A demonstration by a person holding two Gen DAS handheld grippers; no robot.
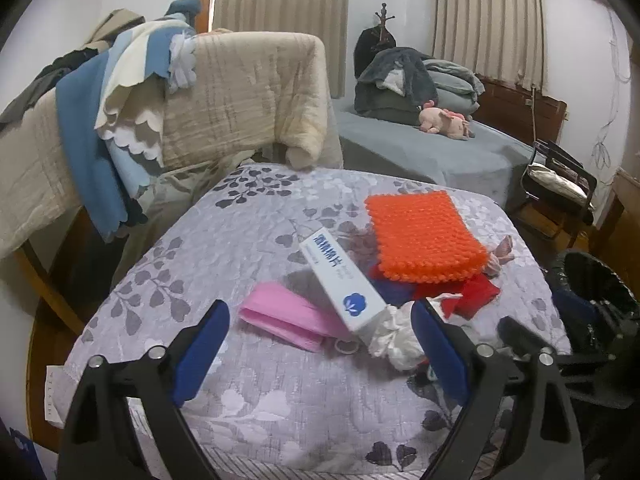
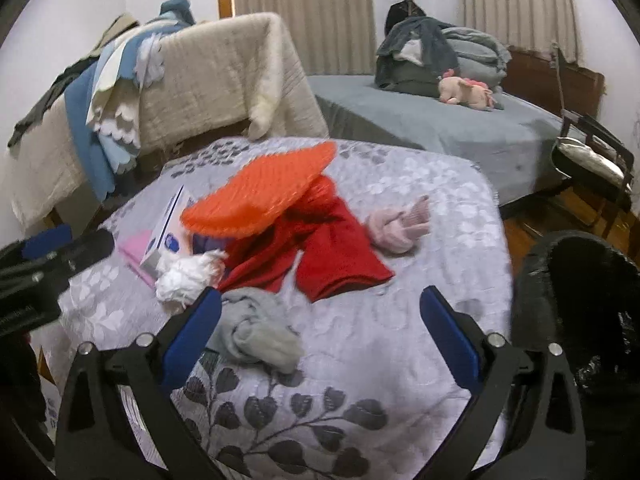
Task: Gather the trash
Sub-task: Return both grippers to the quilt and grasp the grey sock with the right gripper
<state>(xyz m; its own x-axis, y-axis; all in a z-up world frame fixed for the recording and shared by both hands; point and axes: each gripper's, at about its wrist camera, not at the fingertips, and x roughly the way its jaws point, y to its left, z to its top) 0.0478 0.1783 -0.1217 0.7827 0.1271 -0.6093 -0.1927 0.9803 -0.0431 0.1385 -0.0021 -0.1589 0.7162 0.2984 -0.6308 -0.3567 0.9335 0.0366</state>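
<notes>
On the grey leaf-patterned cover lie a white crumpled tissue, a white and blue box, a pink folded packet and an orange spiky mat. My left gripper is open, its fingers either side of the packet and box end, the tissue by its right finger. My right gripper is open above the cover, with a grey sock bundle at its left finger. The tissue, box, mat and the left gripper show in the right wrist view.
A red cloth and a pink knitted glove lie near the mat. A black-lined bin stands at the right; it also shows in the left wrist view. Behind are a draped rack, a bed and a chair.
</notes>
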